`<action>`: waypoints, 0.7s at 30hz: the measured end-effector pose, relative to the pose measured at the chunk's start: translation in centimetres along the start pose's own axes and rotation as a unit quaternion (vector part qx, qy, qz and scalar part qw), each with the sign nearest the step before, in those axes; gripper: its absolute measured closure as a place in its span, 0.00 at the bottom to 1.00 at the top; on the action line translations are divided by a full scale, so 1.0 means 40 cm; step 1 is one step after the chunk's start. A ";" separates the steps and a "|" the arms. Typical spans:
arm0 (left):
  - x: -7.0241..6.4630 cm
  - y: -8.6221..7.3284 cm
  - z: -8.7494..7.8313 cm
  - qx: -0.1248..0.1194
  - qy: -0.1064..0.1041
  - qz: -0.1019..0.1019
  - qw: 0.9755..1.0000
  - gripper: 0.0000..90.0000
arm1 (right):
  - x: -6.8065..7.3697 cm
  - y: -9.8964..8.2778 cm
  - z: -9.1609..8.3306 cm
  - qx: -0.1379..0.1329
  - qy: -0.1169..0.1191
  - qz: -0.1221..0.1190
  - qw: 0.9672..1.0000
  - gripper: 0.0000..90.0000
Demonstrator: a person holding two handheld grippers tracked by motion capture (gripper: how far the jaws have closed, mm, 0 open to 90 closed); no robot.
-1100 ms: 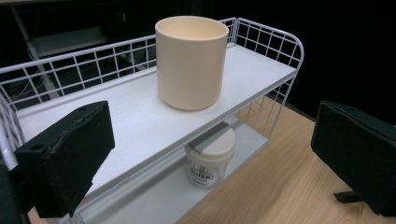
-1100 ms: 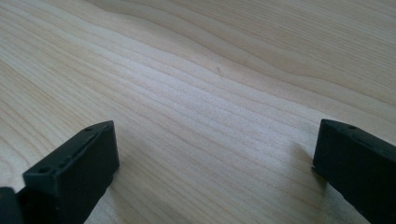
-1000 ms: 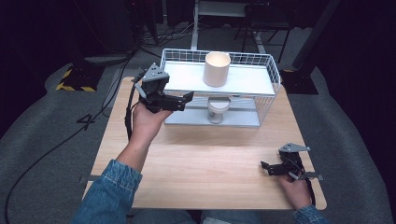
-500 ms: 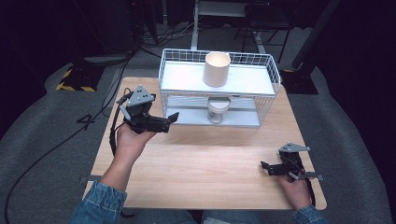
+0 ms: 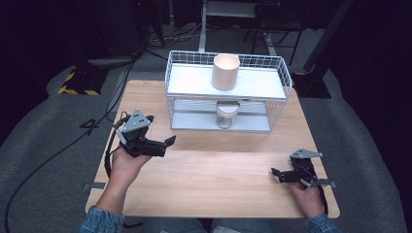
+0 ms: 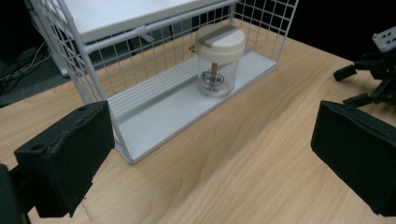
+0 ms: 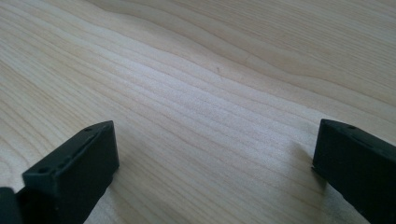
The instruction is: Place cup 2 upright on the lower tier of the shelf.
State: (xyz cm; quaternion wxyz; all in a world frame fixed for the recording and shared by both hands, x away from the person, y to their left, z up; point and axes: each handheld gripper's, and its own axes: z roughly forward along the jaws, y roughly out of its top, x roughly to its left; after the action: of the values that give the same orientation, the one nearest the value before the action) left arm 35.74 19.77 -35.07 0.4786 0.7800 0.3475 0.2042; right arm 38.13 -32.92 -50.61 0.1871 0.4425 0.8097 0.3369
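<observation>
A white wire rack [image 5: 278, 73] with two tiers stands at the far middle of the wooden table [image 5: 218, 179]. Its upper tier is a flat white shelf bounded by a low wire-grid rim; its lower tier is a ribbed white tray.

On the upper shelf a cream, open-topped cylindrical cup [image 5: 225, 72] stands upright, roughly centred.

On the lower tray, almost directly beneath the cup, a small clear jar [image 6: 218, 61] stands upright. It has a cream lid with a grey band across the top and an oval label with dark lettering on its side. The jar sits toward the front of the tray, inside the rack's wire-grid walls, touching neither.
</observation>
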 end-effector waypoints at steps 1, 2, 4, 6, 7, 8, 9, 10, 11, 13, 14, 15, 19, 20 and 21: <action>-0.002 -0.010 -0.001 0.000 0.001 -0.002 1.000 0.00 | 0.000 0.000 0.000 0.000 0.000 0.000 1.000 0.00; -0.001 -0.021 0.000 0.000 0.002 0.000 1.000 0.00 | 0.000 0.000 0.000 0.000 0.000 0.000 1.000 0.00; 0.000 -0.043 0.007 0.006 0.001 -0.006 1.000 0.00 | 0.000 0.000 0.000 0.000 0.000 0.000 1.000 0.00; 0.001 -0.065 0.014 0.016 0.005 -0.008 1.000 0.00 | 0.000 0.000 0.000 0.000 0.000 0.000 1.000 0.00; 0.000 -0.077 0.018 0.020 0.006 -0.011 1.000 0.00 | 0.000 0.000 0.000 0.000 0.000 0.000 1.000 0.00; 0.001 -0.086 0.019 0.023 0.006 -0.008 1.000 0.00 | 0.000 0.000 0.000 0.000 0.000 0.000 1.000 0.00; -0.002 -0.092 0.020 0.024 0.006 -0.012 1.000 0.00 | 0.000 0.000 0.000 0.000 0.000 0.000 1.000 0.00; -0.003 -0.101 0.021 0.026 0.008 -0.009 1.000 0.00 | 0.000 0.000 0.000 0.000 0.000 0.000 1.000 0.00; -0.004 -0.109 0.021 0.027 0.009 -0.009 1.000 0.00 | 0.000 0.000 0.000 0.000 0.000 0.000 1.000 0.00; -0.005 -0.125 0.022 0.030 0.007 -0.015 0.999 0.00 | 0.000 0.000 0.000 0.000 0.000 0.000 1.000 0.00; -0.005 -0.133 0.022 0.032 0.006 -0.019 0.999 0.00 | 0.000 0.000 0.000 0.000 0.000 0.000 1.000 0.00; -0.004 -0.141 0.022 0.032 0.005 -0.024 0.999 0.00 | 0.000 0.000 0.000 0.000 0.000 0.000 1.000 0.00; 0.000 -0.168 0.022 0.034 0.004 -0.038 0.999 0.00 | 0.000 0.000 0.000 0.000 0.000 0.000 1.000 0.00; 0.001 -0.174 0.022 0.038 0.003 -0.038 0.999 0.00 | 0.000 0.000 0.000 0.000 0.000 0.000 1.000 0.00; 0.002 -0.180 0.023 0.038 0.004 -0.039 0.999 0.00 | 0.000 0.000 0.000 0.000 0.000 0.000 1.000 0.00</action>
State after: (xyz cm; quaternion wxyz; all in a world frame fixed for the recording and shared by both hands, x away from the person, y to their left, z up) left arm 33.89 21.44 -41.89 0.4546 0.7830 0.3869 0.1749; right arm 38.12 -32.91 -50.61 0.1875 0.4425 0.8097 0.3368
